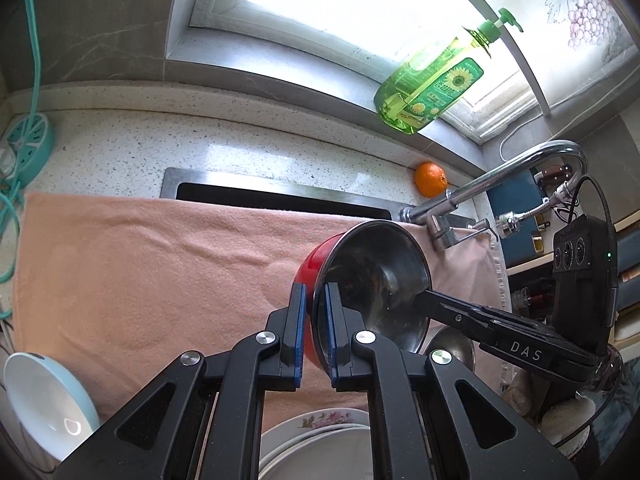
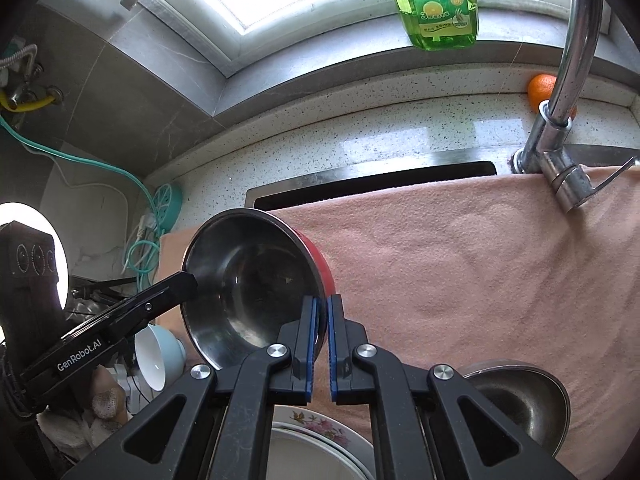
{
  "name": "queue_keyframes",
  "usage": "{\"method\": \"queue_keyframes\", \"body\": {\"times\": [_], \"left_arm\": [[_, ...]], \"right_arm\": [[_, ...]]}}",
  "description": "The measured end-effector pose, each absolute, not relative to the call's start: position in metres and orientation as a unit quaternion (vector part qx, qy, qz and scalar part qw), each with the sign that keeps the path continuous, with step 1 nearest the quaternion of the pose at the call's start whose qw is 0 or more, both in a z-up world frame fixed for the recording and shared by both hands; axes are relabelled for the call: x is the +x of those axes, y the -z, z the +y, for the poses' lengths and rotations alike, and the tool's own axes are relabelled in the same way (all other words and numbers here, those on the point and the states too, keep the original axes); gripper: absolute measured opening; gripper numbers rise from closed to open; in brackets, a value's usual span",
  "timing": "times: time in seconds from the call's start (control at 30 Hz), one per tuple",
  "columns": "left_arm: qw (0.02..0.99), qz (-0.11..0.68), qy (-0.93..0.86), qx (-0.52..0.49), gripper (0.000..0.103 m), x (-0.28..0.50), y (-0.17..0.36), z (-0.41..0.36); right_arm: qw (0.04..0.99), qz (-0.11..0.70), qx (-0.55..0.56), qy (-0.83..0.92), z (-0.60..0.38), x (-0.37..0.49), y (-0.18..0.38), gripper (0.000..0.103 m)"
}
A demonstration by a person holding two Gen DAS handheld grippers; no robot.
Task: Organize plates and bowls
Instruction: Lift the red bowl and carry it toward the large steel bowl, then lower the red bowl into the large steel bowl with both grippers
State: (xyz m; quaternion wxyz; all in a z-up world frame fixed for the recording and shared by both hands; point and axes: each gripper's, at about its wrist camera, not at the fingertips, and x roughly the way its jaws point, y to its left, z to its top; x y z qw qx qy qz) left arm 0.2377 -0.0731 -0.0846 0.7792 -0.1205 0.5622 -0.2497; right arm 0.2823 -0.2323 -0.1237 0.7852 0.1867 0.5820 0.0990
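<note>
A bowl (image 1: 380, 280) (image 2: 248, 280), red outside and steel inside, hangs tilted above the pink towel (image 1: 140, 260) (image 2: 480, 280). My left gripper (image 1: 316, 320) is shut on its near rim, blue pads on either side of the wall. In the left wrist view my right gripper (image 1: 424, 300) pinches the opposite rim. In the right wrist view my right gripper (image 2: 322, 316) is shut on the rim, while my left gripper (image 2: 188, 280) reaches in from the left. Stacked plates (image 1: 320, 440) (image 2: 312, 440), one with flowers, lie below.
A light blue bowl (image 1: 44, 396) (image 2: 160, 352) leans at the left. A steel bowl (image 2: 516, 400) (image 1: 448, 350) rests on the towel. The faucet (image 1: 480, 192) (image 2: 560, 140), an orange (image 1: 430, 179) (image 2: 540, 88) and a green soap bottle (image 1: 432, 84) (image 2: 440, 4) stand behind.
</note>
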Motion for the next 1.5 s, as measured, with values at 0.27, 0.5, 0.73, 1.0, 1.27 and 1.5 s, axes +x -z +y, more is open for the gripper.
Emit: {"method": "queue_keyframes", "body": {"times": [0.27, 0.5, 0.73, 1.0, 1.27, 1.5], "left_arm": [[0.782, 0.555, 0.255, -0.125, 0.007, 0.224, 0.073, -0.082], [0.783, 0.551, 0.260, -0.126, 0.007, 0.208, 0.066, -0.091], [0.783, 0.547, 0.267, -0.127, 0.007, 0.189, 0.060, -0.104], [0.778, 0.547, 0.283, -0.123, 0.007, 0.170, 0.054, -0.131], [0.770, 0.553, 0.296, -0.114, 0.007, 0.153, 0.055, -0.158], [0.764, 0.562, 0.297, -0.113, 0.007, 0.139, 0.063, -0.173]], "right_arm": [[0.786, 0.580, 0.191, -0.099, -0.242, 0.271, 0.116, 0.005], [0.789, 0.575, 0.192, -0.097, -0.254, 0.256, 0.106, 0.005], [0.791, 0.572, 0.194, -0.094, -0.269, 0.238, 0.099, 0.005], [0.795, 0.569, 0.193, -0.084, -0.295, 0.216, 0.089, 0.005], [0.795, 0.569, 0.199, -0.071, -0.326, 0.195, 0.088, 0.005], [0.792, 0.573, 0.201, -0.066, -0.342, 0.180, 0.093, 0.005]]}}
